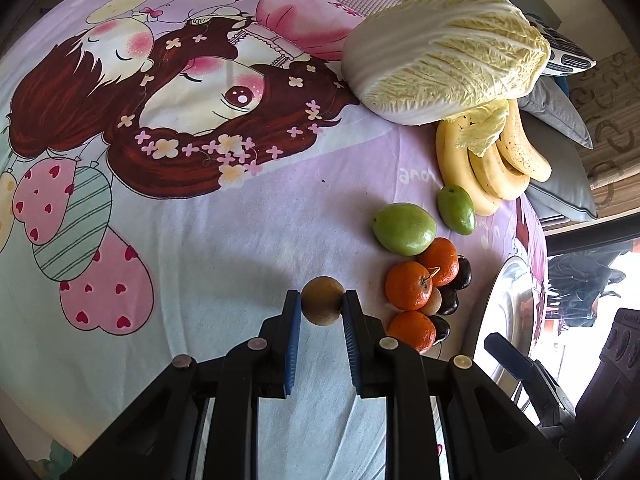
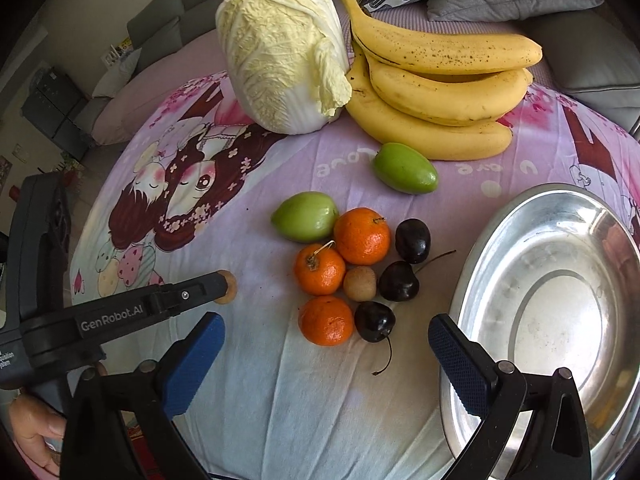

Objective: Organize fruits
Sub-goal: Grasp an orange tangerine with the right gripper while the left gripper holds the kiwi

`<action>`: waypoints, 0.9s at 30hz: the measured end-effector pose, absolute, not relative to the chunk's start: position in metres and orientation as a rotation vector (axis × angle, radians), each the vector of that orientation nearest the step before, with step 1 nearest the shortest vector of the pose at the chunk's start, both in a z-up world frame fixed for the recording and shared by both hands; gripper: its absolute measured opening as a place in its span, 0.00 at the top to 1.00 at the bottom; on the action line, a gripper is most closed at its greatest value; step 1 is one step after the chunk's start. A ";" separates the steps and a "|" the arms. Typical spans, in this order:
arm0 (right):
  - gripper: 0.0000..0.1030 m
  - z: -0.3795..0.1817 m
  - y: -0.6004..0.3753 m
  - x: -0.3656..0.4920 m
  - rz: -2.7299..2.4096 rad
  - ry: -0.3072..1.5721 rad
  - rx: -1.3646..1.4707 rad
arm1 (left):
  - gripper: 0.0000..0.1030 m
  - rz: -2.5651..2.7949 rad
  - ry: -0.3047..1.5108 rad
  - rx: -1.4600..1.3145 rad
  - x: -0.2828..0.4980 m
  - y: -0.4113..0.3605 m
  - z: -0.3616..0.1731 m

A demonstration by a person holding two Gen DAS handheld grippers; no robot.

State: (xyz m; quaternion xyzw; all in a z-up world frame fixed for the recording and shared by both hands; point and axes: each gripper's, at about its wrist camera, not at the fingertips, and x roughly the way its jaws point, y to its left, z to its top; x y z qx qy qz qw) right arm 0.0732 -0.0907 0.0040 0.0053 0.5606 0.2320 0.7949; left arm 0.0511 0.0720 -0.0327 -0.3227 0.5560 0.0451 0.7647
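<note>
left gripper (image 1: 322,307): clenched on a small round brown fruit (image 1: 322,300), its blue pads pressing the fruit from both sides above the printed cloth
right gripper (image 2: 326,340): released, jaws spread wide with nothing between the pads; it hangs over the near edge of the fruit pile
brown fruit, from the right wrist view: seen at the tip of the left gripper (image 2: 224,289), well to the left of the pile
surface: a rounded surface under a cartoon-print cloth (image 1: 200,240) in pink, lilac and pale blue
fruit pile: three oranges (image 2: 320,269), three dark cherries (image 2: 413,240) and one more small brown fruit (image 2: 360,283) lie bunched together, touching one another
green fruits: one green fruit (image 2: 305,216) touches the top of the pile; a second one (image 2: 405,167) lies apart, just below the bananas
bananas (image 2: 440,92): a bunch at the far side, beside the cabbage
cabbage (image 2: 284,52): a pale napa cabbage, one loose leaf drooping against the bananas
metal bowl (image 2: 500,240): shiny steel, to the right of the pile, just beside the right gripper's right finger
person: a hand (image 2: 36,432) grips the left gripper's handle at the lower left of the right wrist view
</note>
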 end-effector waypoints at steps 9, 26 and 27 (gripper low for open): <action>0.09 -0.003 -0.075 0.074 0.499 1.251 -0.005 | 0.79 0.095 1.235 -0.703 0.053 0.075 -0.040; 0.35 -0.008 -0.038 0.073 0.386 1.397 -0.214 | 0.79 0.052 1.237 -0.764 0.054 0.084 -0.048; 0.40 -0.009 -0.037 0.074 0.374 1.399 -0.219 | 0.79 0.048 1.238 -0.768 0.054 0.085 -0.048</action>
